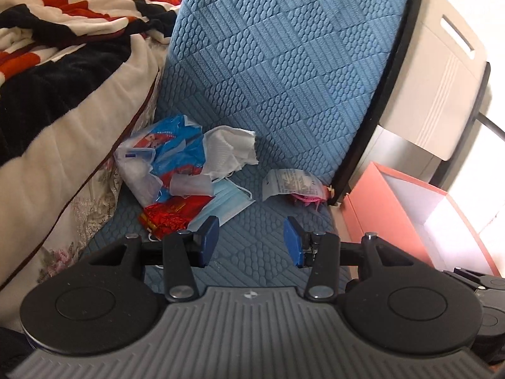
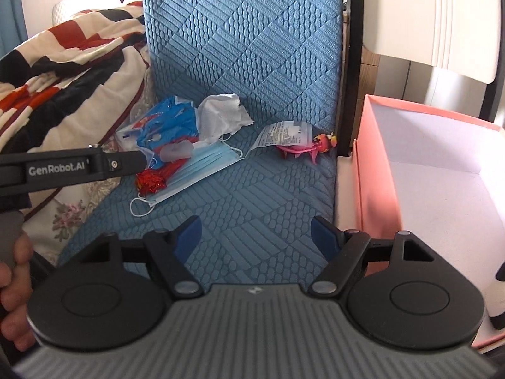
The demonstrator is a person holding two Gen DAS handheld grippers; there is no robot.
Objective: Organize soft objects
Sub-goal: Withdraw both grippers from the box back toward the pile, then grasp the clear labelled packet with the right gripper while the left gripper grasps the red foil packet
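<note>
A heap of soft things lies on the blue quilted seat (image 1: pixel 252 243): a blue plastic bag (image 1: pixel 176 145), a crumpled white tissue (image 1: pixel 230 148), a light blue face mask (image 1: pixel 227 202) and a red foil wrapper (image 1: pixel 170 214). To its right lies a clear printed packet (image 1: pixel 290 181) with a pink toy (image 1: pixel 307 199). My left gripper (image 1: pixel 251 241) is open and empty just in front of the mask. My right gripper (image 2: pixel 255 233) is open and empty over bare seat, well short of the mask (image 2: pixel 195 170) and the packet (image 2: pixel 284 134).
A pink open box (image 2: pixel 372 164) with a white inside stands to the right of the seat; it also shows in the left wrist view (image 1: pixel 388 221). A red, black and white blanket (image 1: pixel 63 72) is piled on the left. The left gripper's body (image 2: pixel 69 167) crosses the right wrist view.
</note>
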